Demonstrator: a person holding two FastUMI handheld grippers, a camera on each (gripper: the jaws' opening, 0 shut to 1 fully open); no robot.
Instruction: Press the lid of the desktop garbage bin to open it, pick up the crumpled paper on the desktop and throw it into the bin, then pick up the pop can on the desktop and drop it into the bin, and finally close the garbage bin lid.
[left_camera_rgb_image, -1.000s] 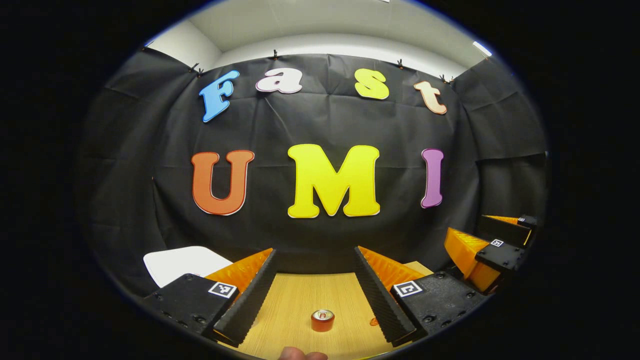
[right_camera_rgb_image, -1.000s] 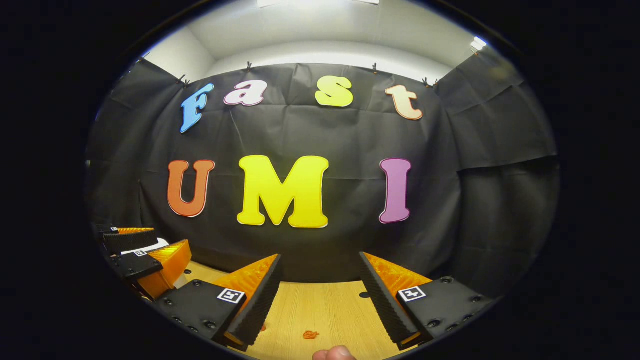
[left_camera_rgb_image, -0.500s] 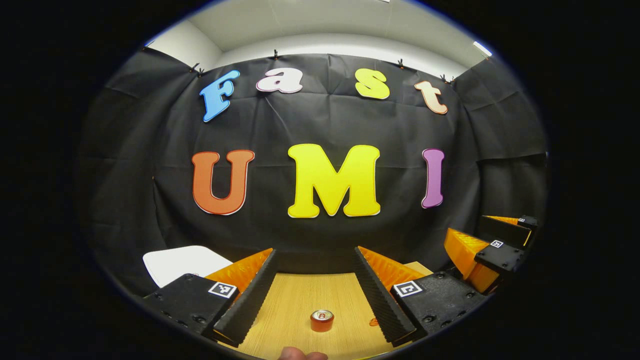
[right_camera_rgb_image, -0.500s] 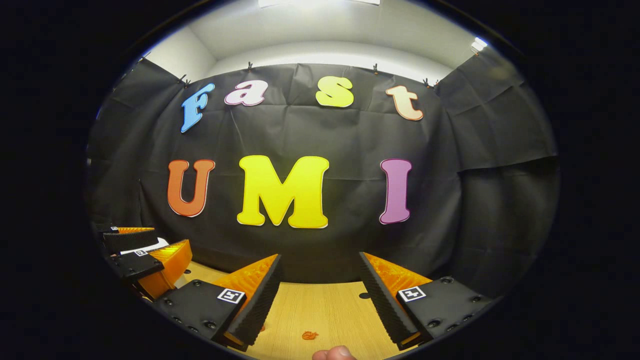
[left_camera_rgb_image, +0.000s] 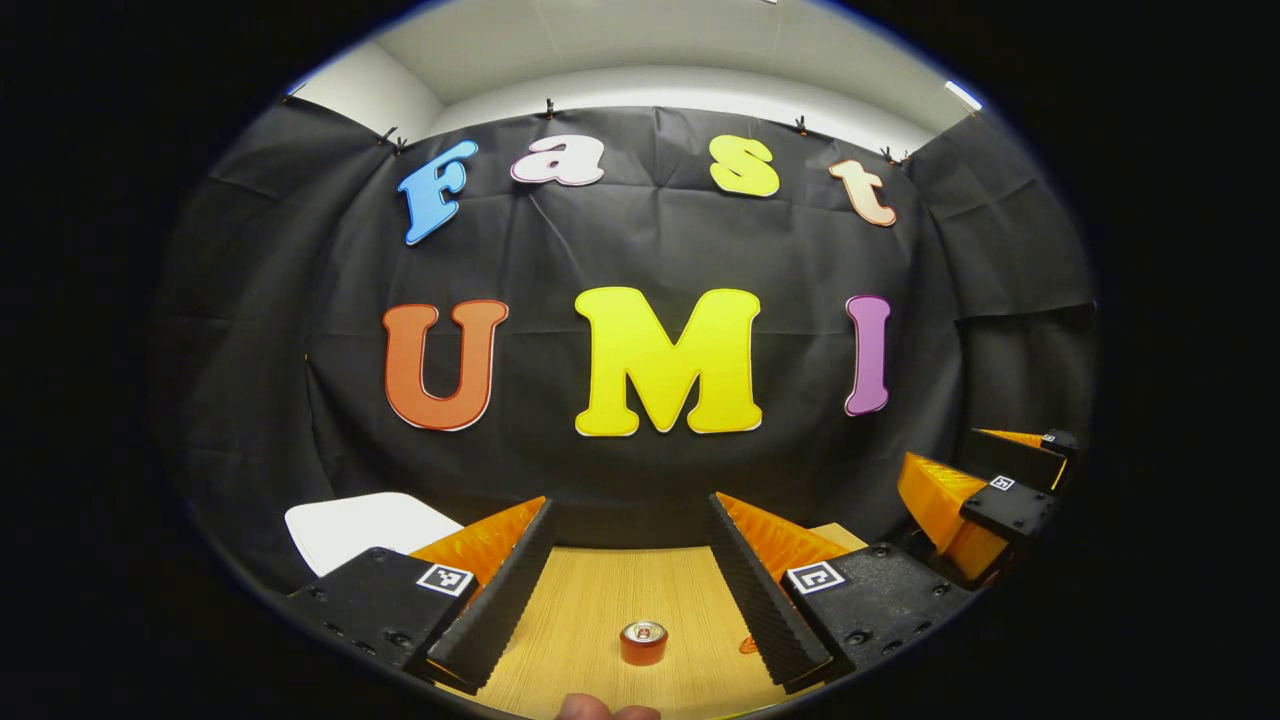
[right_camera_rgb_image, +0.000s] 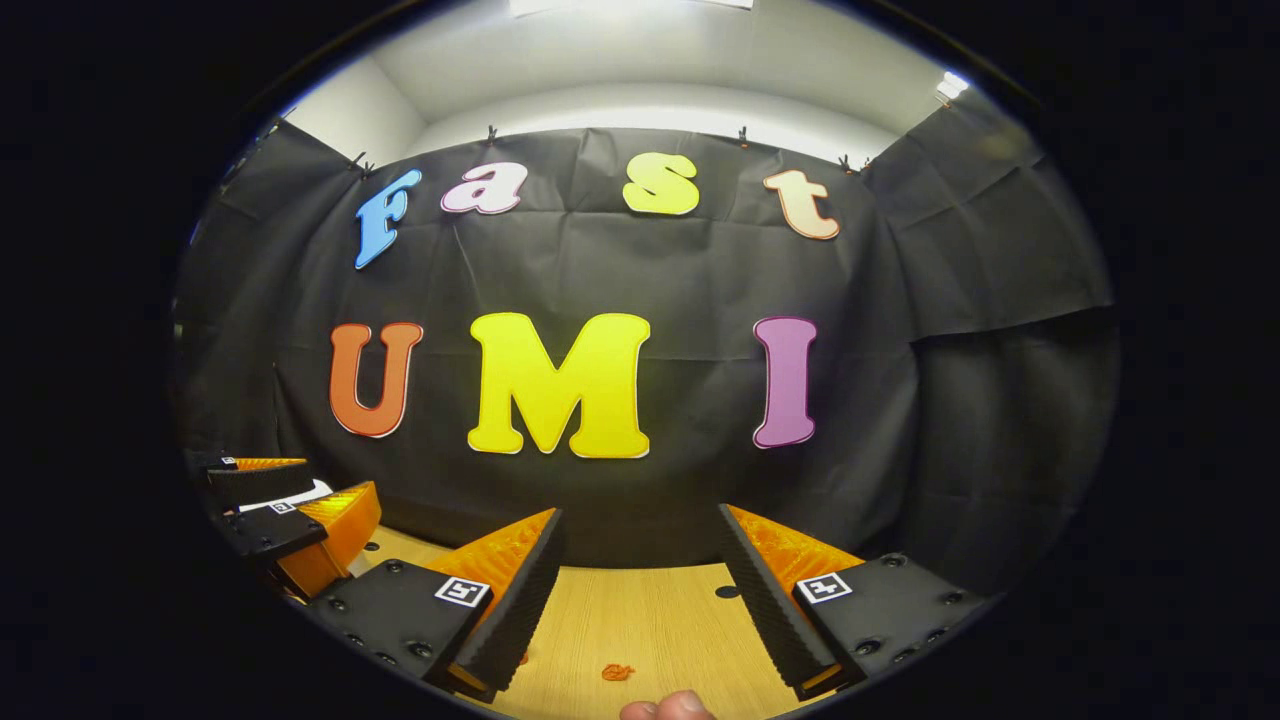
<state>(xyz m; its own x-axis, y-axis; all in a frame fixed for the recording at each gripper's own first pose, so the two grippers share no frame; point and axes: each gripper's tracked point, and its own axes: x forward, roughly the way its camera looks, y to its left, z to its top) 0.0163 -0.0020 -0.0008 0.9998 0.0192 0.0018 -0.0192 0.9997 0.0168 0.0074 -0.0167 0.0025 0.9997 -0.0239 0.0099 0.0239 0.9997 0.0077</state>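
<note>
While both grippers hang above the desk (left_camera_rgb_image: 610, 600) with nothing between their fingers, no step looks begun; judgement: task at its very start, lid press first.

Left gripper (left_camera_rgb_image: 630, 560): jaws spread wide, empty; can (left_camera_rgb_image: 644, 642) stands upright on the desk between and beyond its fingers, well apart from them; white bin (left_camera_rgb_image: 365, 525) low at left, partly hidden behind the left finger; lid looks down, though little of it shows.

Right gripper (right_camera_rgb_image: 640, 570): jaws spread wide, empty; small orange scrap (right_camera_rgb_image: 617, 672) on the desk ahead of it, too small to say whether this is the crumpled paper; the other gripper and a sliver of the bin far left.

A fingertip (right_camera_rgb_image: 668, 708) shows at the bottom edge.

Next move, as I judge: left gripper nearest the bin, so swing it left and down onto the lid; press with a fingertip, not a grasp; can stands clear of that path.
</note>
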